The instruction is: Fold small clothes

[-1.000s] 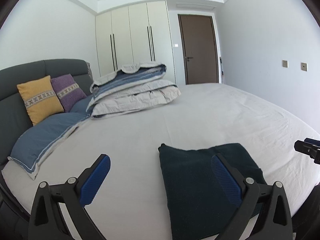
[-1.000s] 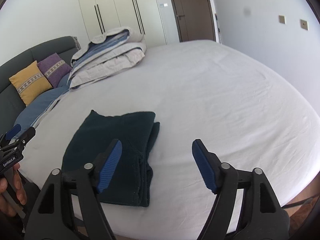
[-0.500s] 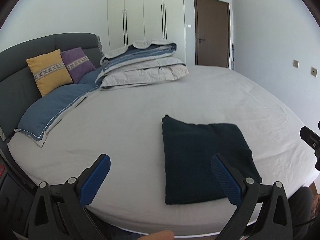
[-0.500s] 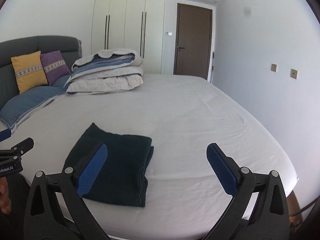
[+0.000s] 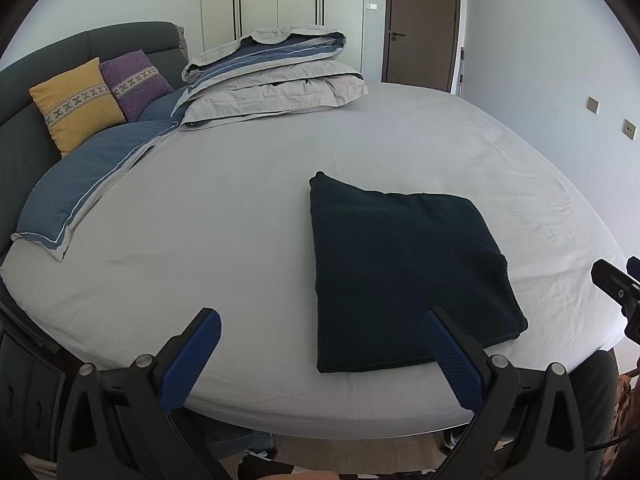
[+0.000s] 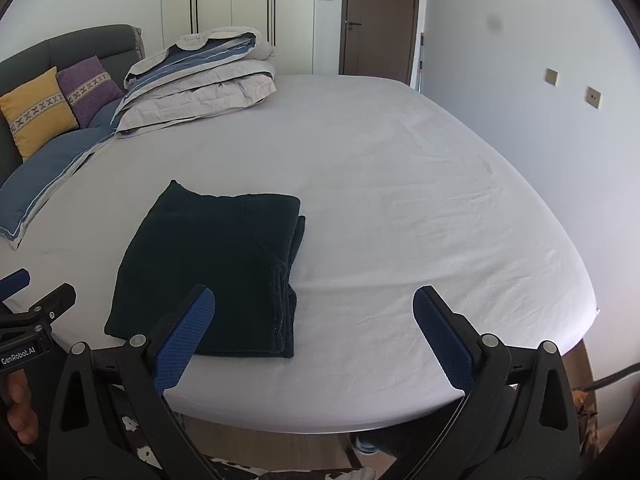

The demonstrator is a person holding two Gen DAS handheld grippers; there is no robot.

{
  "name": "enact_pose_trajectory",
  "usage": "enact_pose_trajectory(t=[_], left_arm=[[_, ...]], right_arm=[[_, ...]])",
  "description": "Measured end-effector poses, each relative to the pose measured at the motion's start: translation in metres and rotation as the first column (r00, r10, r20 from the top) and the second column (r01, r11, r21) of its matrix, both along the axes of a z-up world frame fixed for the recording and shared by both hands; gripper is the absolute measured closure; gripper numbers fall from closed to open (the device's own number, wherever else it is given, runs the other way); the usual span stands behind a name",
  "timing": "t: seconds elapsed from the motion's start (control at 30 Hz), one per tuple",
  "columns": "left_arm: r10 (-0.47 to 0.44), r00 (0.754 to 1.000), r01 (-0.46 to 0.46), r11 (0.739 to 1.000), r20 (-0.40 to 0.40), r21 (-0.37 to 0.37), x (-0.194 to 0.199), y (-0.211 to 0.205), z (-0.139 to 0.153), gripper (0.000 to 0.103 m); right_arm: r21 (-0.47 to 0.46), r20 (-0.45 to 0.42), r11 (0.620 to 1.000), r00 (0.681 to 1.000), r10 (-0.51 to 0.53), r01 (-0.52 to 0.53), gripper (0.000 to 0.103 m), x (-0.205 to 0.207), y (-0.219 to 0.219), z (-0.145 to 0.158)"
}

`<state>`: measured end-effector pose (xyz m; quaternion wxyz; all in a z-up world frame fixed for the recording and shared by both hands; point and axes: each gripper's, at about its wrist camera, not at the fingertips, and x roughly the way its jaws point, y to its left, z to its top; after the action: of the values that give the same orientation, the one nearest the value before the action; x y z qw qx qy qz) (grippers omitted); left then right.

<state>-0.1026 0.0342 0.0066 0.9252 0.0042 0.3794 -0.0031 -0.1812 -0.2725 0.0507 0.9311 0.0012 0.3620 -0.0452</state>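
A dark green garment [image 5: 404, 264] lies folded into a flat rectangle on the white bed sheet [image 5: 224, 216] near the front edge. It also shows in the right wrist view [image 6: 212, 268], with stacked layers along its right side. My left gripper [image 5: 320, 356] is open and empty, held back off the bed's front edge, left of the garment. My right gripper [image 6: 314, 332] is open and empty, held back off the edge, right of the garment. Each gripper shows at the edge of the other's view.
A folded grey and blue duvet [image 5: 276, 76] lies at the back of the bed. A blue pillow [image 5: 88, 184], a yellow cushion [image 5: 76, 104] and a purple cushion [image 5: 134, 82] rest against the dark headboard [image 5: 24, 80]. A wall [image 6: 540, 100] stands on the right.
Both grippers have pulled back and up from the garment, past the bed's front edge. The garment stays folded in place.
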Motion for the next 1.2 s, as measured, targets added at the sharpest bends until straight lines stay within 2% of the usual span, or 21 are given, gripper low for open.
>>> enact_pose_trajectory(t=[0.6,1.2], left_arm=[[0.061,0.997,-0.062,0.998,-0.048,-0.018,0.006,0.022,-0.015,0.000],[0.035,0.998,-0.035,0.999,-0.057,0.003,0.004,0.014,-0.020,0.000]], right_arm=[[0.003,-0.050,0.999,0.998,0.042,-0.042,0.002,0.005,0.011,-0.014],[0.008,-0.074,0.999,0.996,0.054,-0.054,0.002,0.008,0.023,-0.024]])
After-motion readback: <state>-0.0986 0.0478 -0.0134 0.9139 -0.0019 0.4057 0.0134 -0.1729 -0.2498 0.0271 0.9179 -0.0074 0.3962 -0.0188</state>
